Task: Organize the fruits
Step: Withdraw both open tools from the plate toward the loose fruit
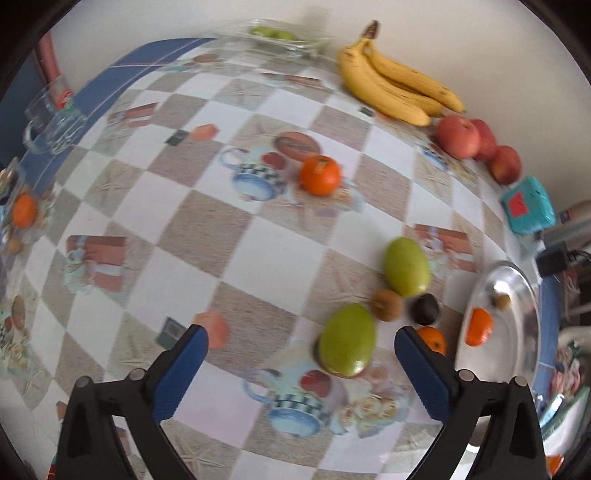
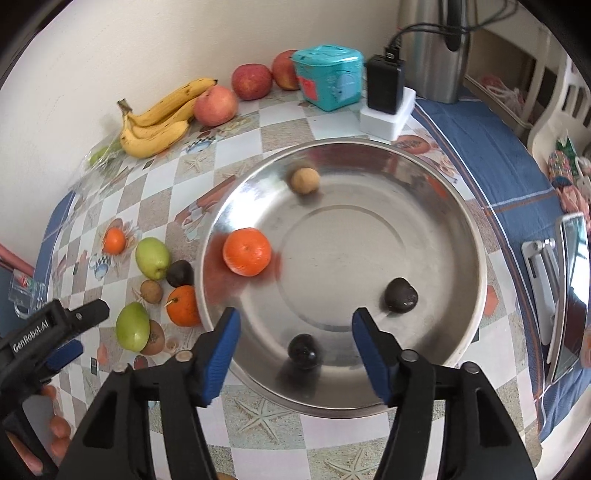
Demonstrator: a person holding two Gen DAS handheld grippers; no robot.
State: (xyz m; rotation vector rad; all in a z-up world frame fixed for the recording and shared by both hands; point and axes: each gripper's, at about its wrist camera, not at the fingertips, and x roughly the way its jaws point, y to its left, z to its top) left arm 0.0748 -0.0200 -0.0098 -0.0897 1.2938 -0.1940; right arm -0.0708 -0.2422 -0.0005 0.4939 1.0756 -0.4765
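Observation:
My left gripper (image 1: 301, 336) is open above the checked tablecloth. A green fruit (image 1: 347, 339) lies on the cloth between its fingers, untouched. Just past it are a second green fruit (image 1: 406, 266), a small brown fruit (image 1: 387, 304), a dark fruit (image 1: 426, 308) and an orange (image 1: 432, 339). My right gripper (image 2: 295, 314) is open over the steel pan (image 2: 480, 258). In the pan lie an orange (image 2: 246, 256), a tan fruit (image 2: 304, 180) and two dark fruits, one (image 2: 303, 350) between the right fingers, the other (image 2: 400, 295) to their right.
Bananas (image 2: 159, 125) and three red apples (image 2: 216, 105) line the wall, beside a teal box (image 2: 328, 75) and a black charger (image 2: 384, 88). Another orange (image 1: 319, 174) sits mid-table. A glass tray (image 1: 273, 35) stands at the back and a glass mug (image 1: 51, 125) at the left edge.

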